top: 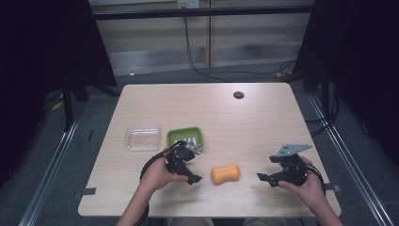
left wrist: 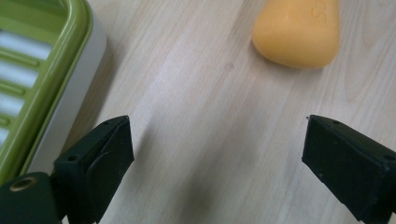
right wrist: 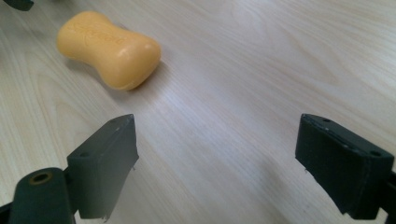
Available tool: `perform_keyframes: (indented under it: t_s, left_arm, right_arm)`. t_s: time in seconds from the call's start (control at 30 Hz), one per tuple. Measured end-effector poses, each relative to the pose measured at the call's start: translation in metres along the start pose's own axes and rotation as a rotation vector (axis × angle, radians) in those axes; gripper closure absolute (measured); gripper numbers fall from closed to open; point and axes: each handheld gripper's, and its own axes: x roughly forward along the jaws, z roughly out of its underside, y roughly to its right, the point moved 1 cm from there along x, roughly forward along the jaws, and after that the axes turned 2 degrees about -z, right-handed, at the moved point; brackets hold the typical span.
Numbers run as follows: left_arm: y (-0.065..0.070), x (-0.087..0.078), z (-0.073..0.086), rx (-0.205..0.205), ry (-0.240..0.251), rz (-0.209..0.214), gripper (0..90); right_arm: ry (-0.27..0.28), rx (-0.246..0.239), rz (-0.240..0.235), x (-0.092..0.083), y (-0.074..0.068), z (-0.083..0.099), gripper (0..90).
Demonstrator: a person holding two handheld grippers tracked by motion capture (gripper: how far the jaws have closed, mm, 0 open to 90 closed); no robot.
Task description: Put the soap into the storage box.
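soap bar (top: 225,174): 1 | green soap dish (top: 185,138): 1 | clear lid (top: 142,137): 1 | left gripper (left wrist: 215,154), right gripper (right wrist: 218,158): jaws apart, nothing held

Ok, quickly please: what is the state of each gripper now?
Left gripper: open, holding nothing, bare table between its jaws.
Right gripper: open, holding nothing; the soap lies ahead, untouched.
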Motion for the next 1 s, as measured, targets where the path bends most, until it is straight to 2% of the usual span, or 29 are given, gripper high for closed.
perform_keyframes:
  t_s: [0.23,0.33,0.4,0.47,0.5,0.53,0.63,0.67,0.73,0.77,0.83,1.0]
  left_arm:
    - [0.004,0.006,-0.011,0.007,-0.019,0.004,9.3]
    - [0.006,0.008,-0.018,-0.001,0.001,0.001,9.4]
    - [0.010,0.009,-0.029,0.010,0.013,0.007,9.5]
    - [0.012,0.010,-0.032,0.016,0.020,0.008,9.5]
    - [0.014,0.012,-0.036,0.004,0.027,0.013,9.5]
    - [0.016,0.014,-0.042,0.033,0.020,0.020,9.6]
    - [0.020,0.018,-0.048,0.048,0.010,0.022,10.3]
    - [0.022,0.021,-0.050,0.037,0.018,0.031,10.3]
    - [0.025,0.025,-0.055,0.072,0.007,0.042,11.5]
    - [0.028,0.028,-0.056,0.065,0.015,0.045,11.5]
    - [0.028,0.031,-0.059,0.089,0.009,0.051,14.0]
    - [0.035,0.040,-0.063,0.119,0.025,0.053,20.0]
  right_arm:
    - [0.009,0.020,0.016,-0.008,0.002,0.005,12.2]
    - [0.012,0.033,0.028,-0.011,0.004,0.007,12.2]
    - [0.014,0.045,0.038,-0.014,0.007,0.012,12.0]
    - [0.019,0.057,0.044,-0.017,0.008,0.015,12.0]
    - [0.019,0.057,0.044,-0.017,0.008,0.015,12.0]
    - [0.018,0.067,0.051,-0.020,0.009,0.019,12.0]
    - [0.025,0.079,0.058,-0.025,0.009,0.021,12.0]
    - [0.025,0.079,0.058,-0.025,0.009,0.021,12.0]
    - [0.039,0.089,0.064,-0.028,0.010,0.023,12.0]
    - [0.039,0.089,0.064,-0.028,0.010,0.023,12.0]
    - [0.036,0.103,0.068,-0.029,0.010,0.025,12.0]
    - [0.041,0.104,0.065,-0.030,0.011,0.025,12.0]
